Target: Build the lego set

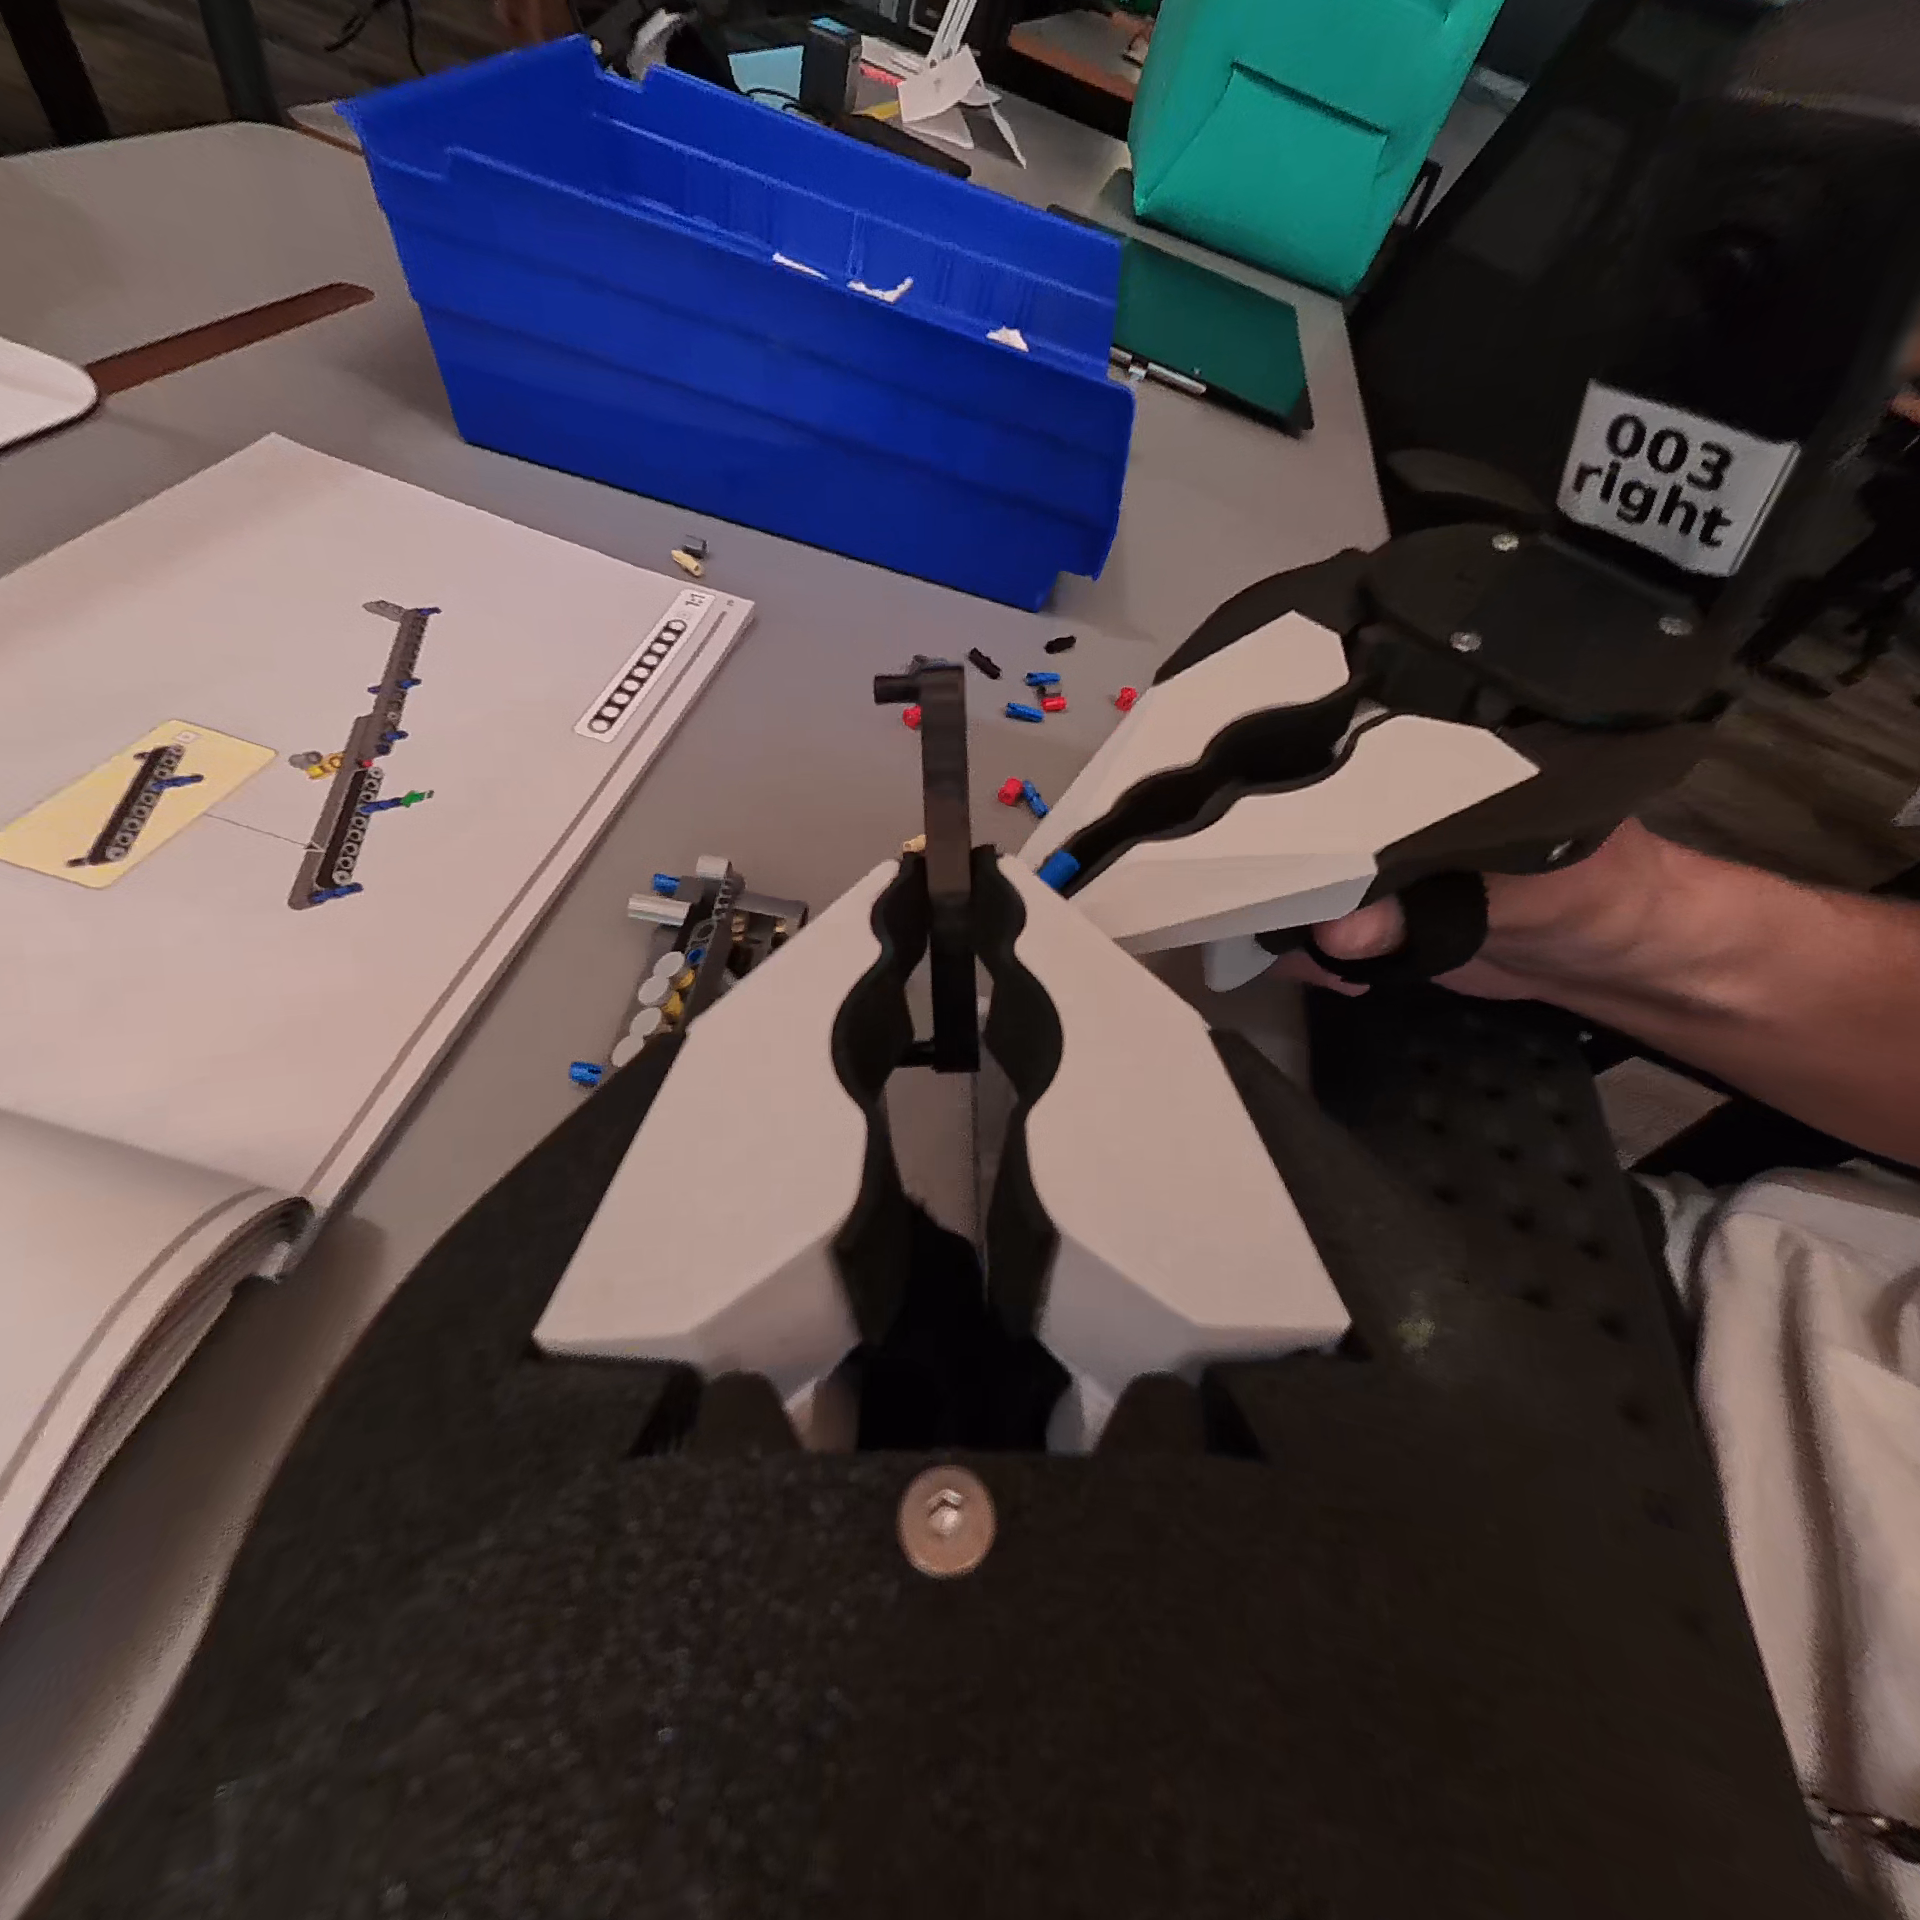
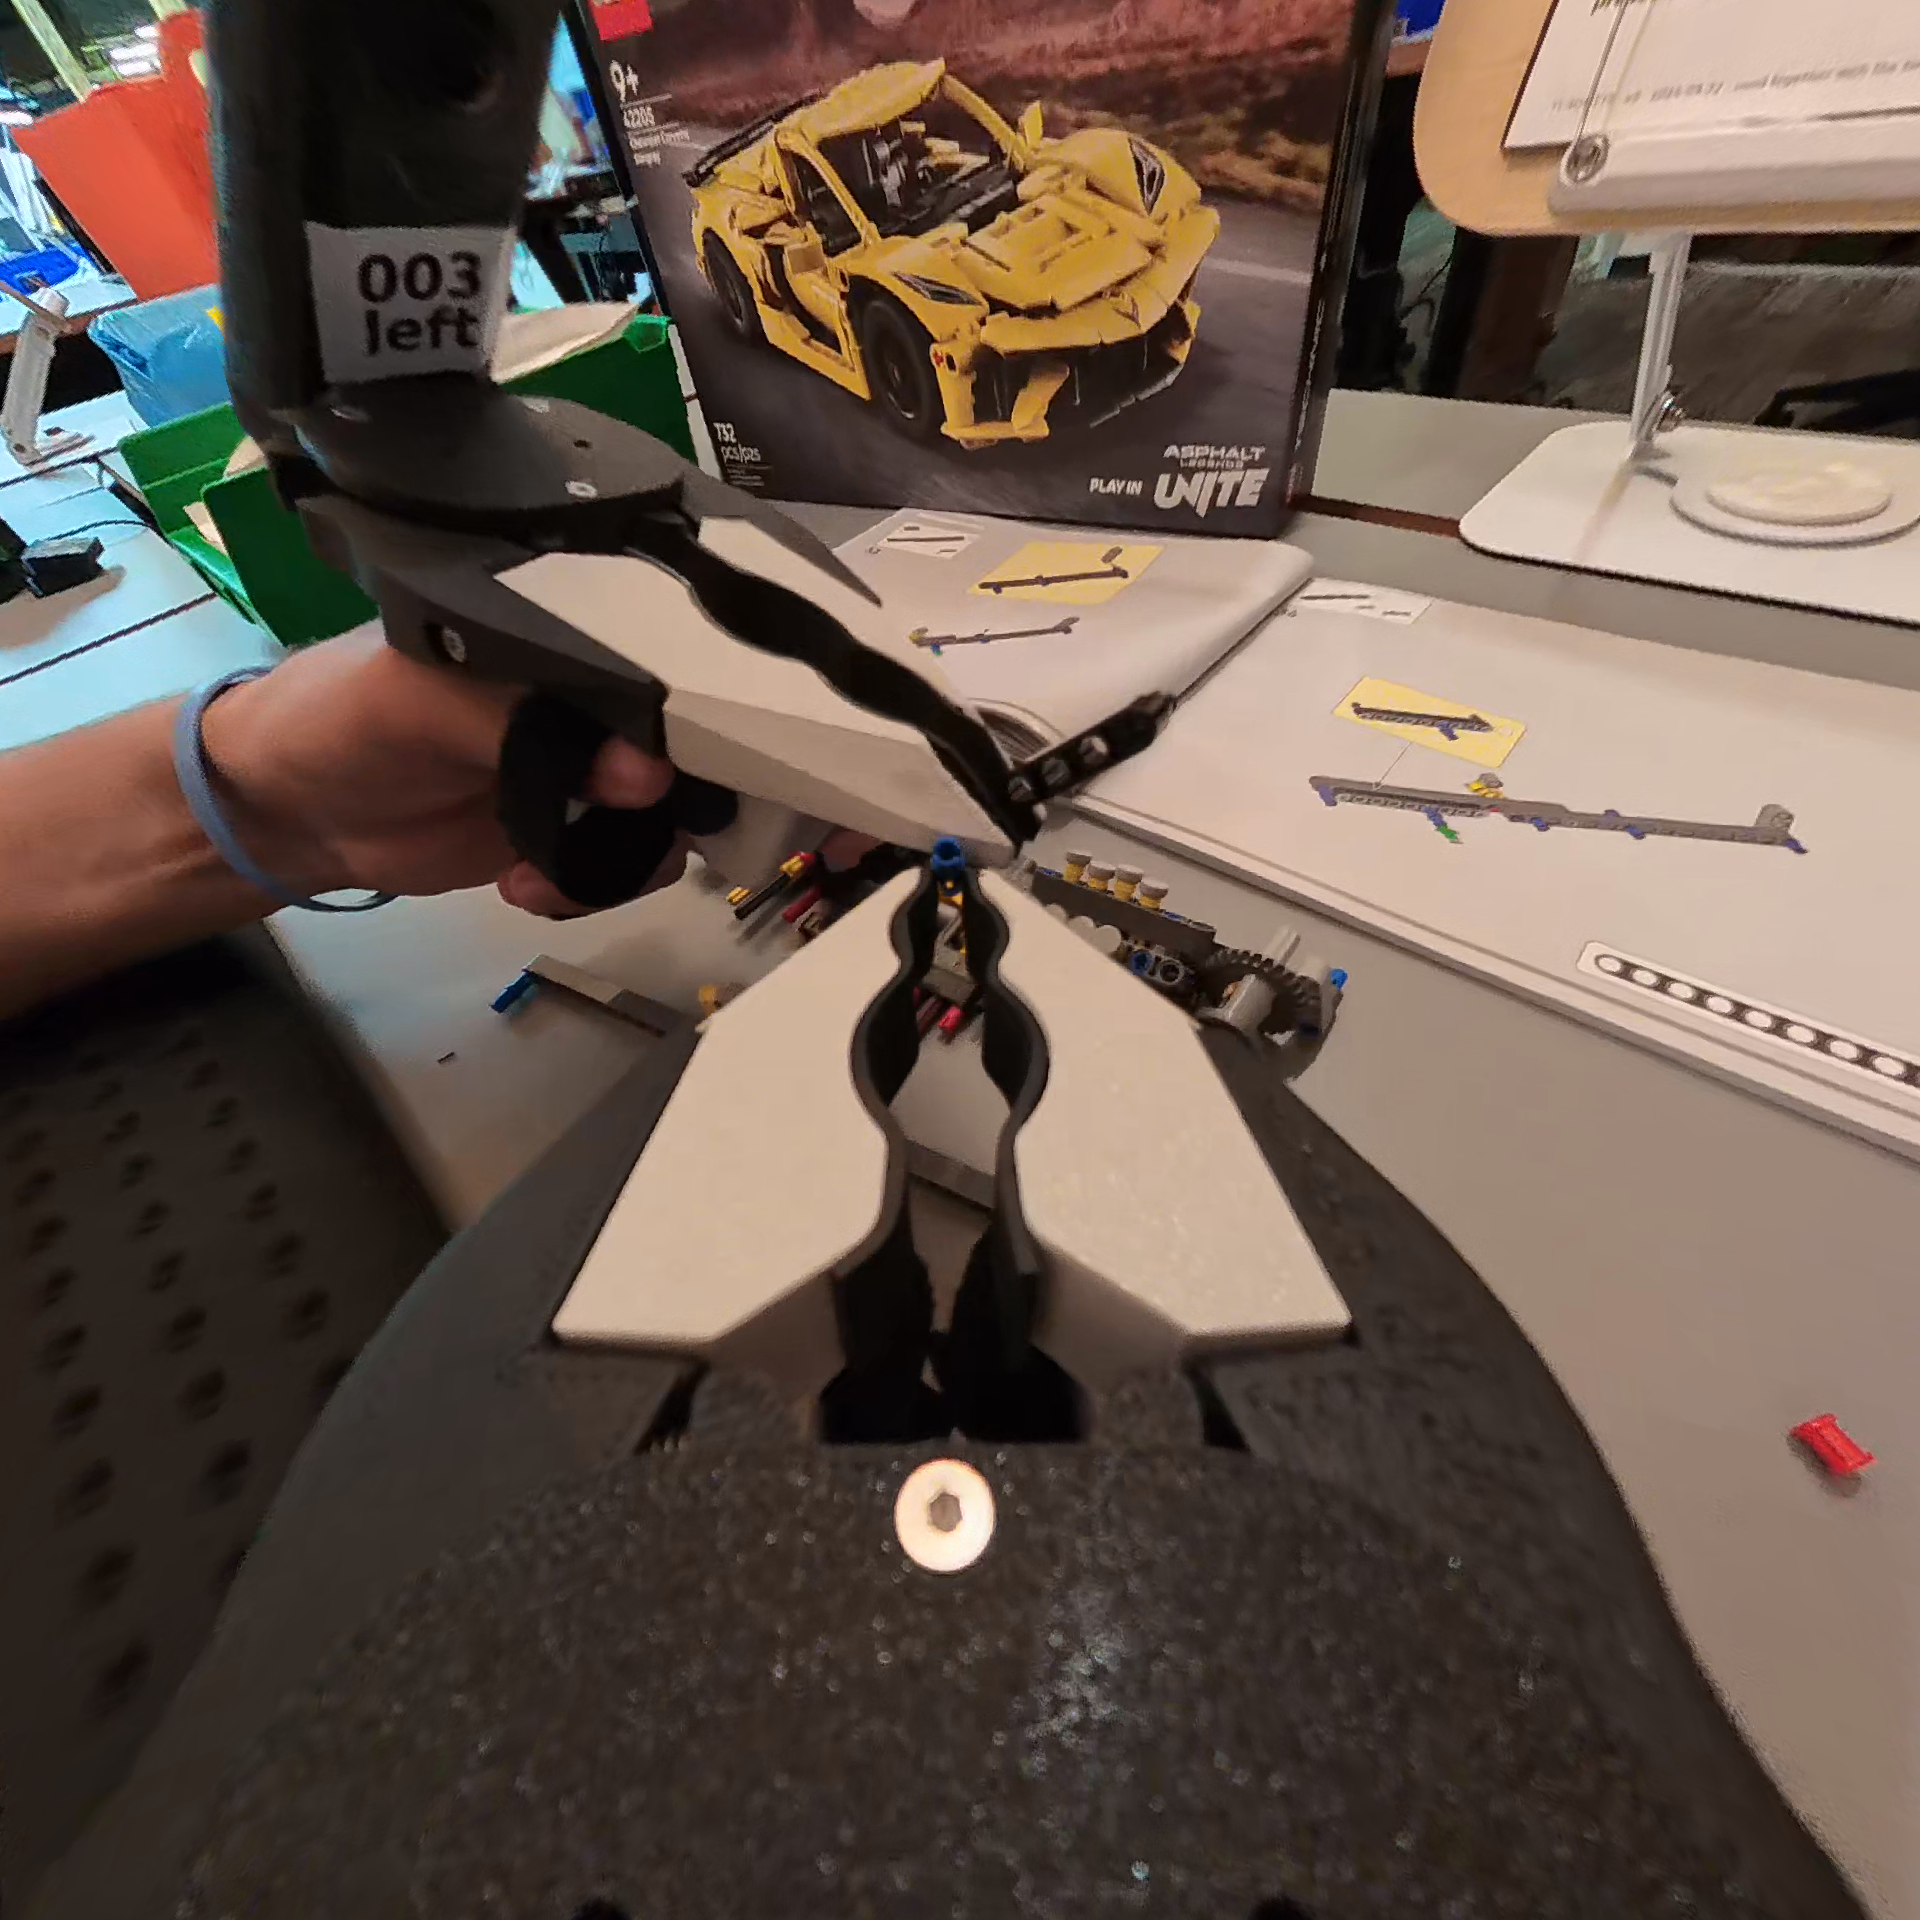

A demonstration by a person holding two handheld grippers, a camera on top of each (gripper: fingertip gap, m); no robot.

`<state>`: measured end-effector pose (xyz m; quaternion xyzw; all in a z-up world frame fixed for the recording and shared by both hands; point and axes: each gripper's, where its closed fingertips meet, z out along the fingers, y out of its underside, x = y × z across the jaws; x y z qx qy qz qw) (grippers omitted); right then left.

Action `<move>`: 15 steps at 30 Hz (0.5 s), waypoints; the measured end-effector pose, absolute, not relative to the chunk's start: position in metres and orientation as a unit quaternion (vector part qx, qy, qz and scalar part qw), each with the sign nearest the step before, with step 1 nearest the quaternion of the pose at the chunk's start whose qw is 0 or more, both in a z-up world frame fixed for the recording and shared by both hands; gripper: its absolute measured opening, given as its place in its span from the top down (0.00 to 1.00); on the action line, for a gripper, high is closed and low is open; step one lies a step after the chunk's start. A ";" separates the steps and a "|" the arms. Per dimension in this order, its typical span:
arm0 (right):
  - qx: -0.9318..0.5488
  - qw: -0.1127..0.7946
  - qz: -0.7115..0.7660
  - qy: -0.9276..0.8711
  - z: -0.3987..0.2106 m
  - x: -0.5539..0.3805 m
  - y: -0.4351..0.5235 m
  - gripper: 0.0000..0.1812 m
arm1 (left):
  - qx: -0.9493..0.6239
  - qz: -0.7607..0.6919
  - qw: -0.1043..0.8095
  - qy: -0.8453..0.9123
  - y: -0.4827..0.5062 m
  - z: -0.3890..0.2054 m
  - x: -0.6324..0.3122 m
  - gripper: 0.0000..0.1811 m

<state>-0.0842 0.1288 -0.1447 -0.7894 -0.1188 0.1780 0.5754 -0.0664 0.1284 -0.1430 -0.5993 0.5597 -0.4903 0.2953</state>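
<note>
My left gripper [image 1: 951,868] is shut on a long black beam [image 1: 943,769] with a black pin at its far end, held above the table. The beam also shows in the right wrist view [image 2: 1091,750], sticking out of the left gripper [image 2: 1023,816]. My right gripper [image 2: 948,881] is shut on a small blue pin [image 2: 943,857], its tip just below the left gripper's tip. In the left wrist view the right gripper [image 1: 1065,871] and its blue pin [image 1: 1058,865] sit just right of the beam. A partly built grey assembly [image 1: 707,935] with gears [image 2: 1242,971] lies on the table.
An open instruction booklet [image 1: 312,831] lies left. A blue bin [image 1: 748,322] stands behind. Loose red, blue and black pins [image 1: 1029,707] are scattered on the table. The set's box with a yellow car [image 2: 966,249] stands at the back. A red piece [image 2: 1831,1442] lies alone at right. Left and right tips are no more than a few centimetres apart. The red piece [image 2: 1831,1442] is about equally far from each gripper, around 20 cm.
</note>
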 end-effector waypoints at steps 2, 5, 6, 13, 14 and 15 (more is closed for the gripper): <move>-0.795 0.565 0.184 -0.118 -0.149 -0.085 0.128 0.99 | -0.592 -0.476 0.306 0.574 0.127 -0.144 -0.066 0.96; -0.806 0.550 0.186 -0.118 -0.154 -0.083 0.126 0.99 | -0.586 -0.450 0.320 0.594 0.124 -0.148 -0.066 0.96; -0.810 0.544 0.183 -0.119 -0.156 -0.081 0.124 0.99 | -0.581 -0.444 0.322 0.601 0.123 -0.149 -0.066 0.96; -0.887 0.395 0.145 -0.189 -0.199 -0.045 0.079 0.99 | -0.580 -0.425 0.348 0.602 0.133 -0.146 -0.069 0.96; -0.894 0.373 0.146 -0.200 -0.206 -0.042 0.071 0.99 | -0.581 -0.433 0.344 0.598 0.133 -0.144 -0.068 0.96; -0.901 0.352 0.142 -0.211 -0.212 -0.039 0.064 0.99 | -0.582 -0.436 0.341 0.596 0.133 -0.144 -0.069 0.96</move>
